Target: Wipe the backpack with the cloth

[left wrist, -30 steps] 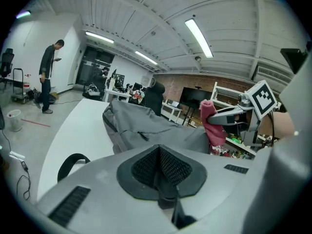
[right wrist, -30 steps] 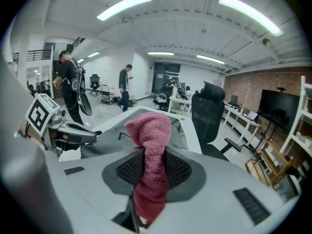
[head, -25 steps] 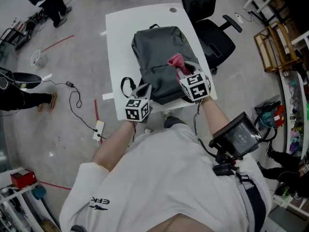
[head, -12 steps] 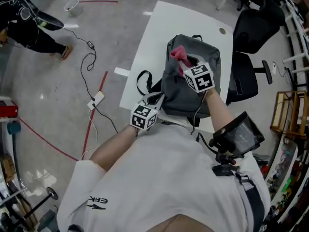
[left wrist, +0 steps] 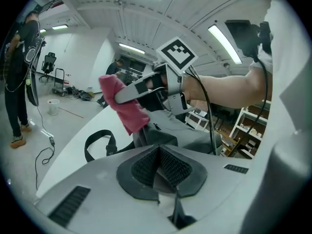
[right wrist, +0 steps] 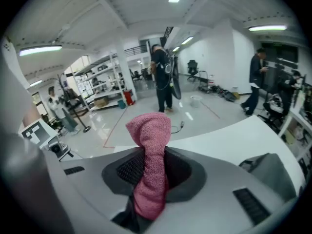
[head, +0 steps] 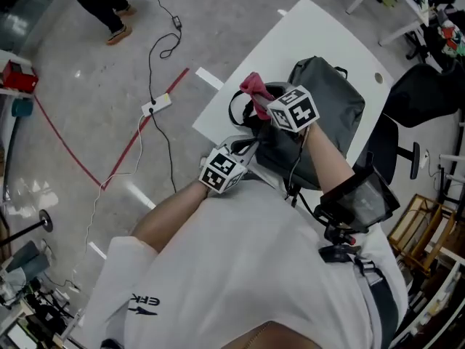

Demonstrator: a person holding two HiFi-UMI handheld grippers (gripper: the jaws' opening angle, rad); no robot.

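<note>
A grey backpack (head: pixel 330 111) lies on the white table (head: pixel 290 38), its black strap (head: pixel 236 111) looped at the left side. My right gripper (head: pixel 260 102) is shut on a pink cloth (head: pixel 253 86) and holds it at the backpack's left edge, by the strap. In the right gripper view the cloth (right wrist: pixel 150 174) stands up from between the shut jaws. My left gripper (head: pixel 245 149) sits at the backpack's near edge, jaws shut, with nothing showing between the pads (left wrist: pixel 146 165). From the left gripper view I see the cloth (left wrist: pixel 122 106) hanging over the backpack (left wrist: pixel 178 133).
A black office chair (head: pixel 429 97) stands right of the table. A power strip (head: pixel 156 105) with cables and a red floor line (head: pixel 138 140) lie left of it. People stand in the background (right wrist: pixel 163 77). A screen device (head: pixel 360 202) hangs at the person's right side.
The head view has swung round. My right gripper carried the cloth from the backpack's middle to its strap-side edge. The left gripper stayed at the near edge.
</note>
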